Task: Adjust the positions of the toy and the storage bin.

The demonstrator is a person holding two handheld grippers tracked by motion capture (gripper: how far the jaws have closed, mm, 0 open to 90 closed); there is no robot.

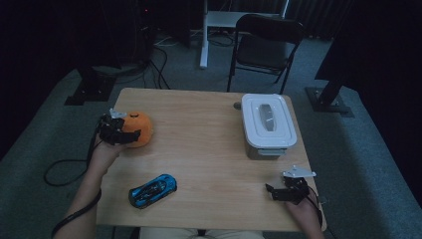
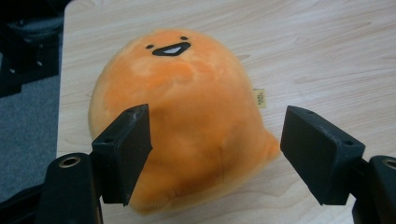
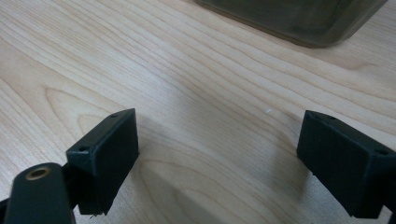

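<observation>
Plush toy (image 1: 137, 128) at the left edge of the table (image 1: 209, 149), between the open jaws of the left gripper (image 1: 130, 134).
In the left gripper view one pad (image 2: 128, 154) lies against the toy's side, the other stands clear. The right gripper (image 1: 272, 191) rests open over bare wood, near the lidded box (image 1: 268, 124); a blue toy car (image 1: 152, 190) lies apart.

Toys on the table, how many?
2. The orange plush sits near the table's left edge, between the open left gripper jaws. The blue toy car lies near the front edge. None seem hidden.
</observation>
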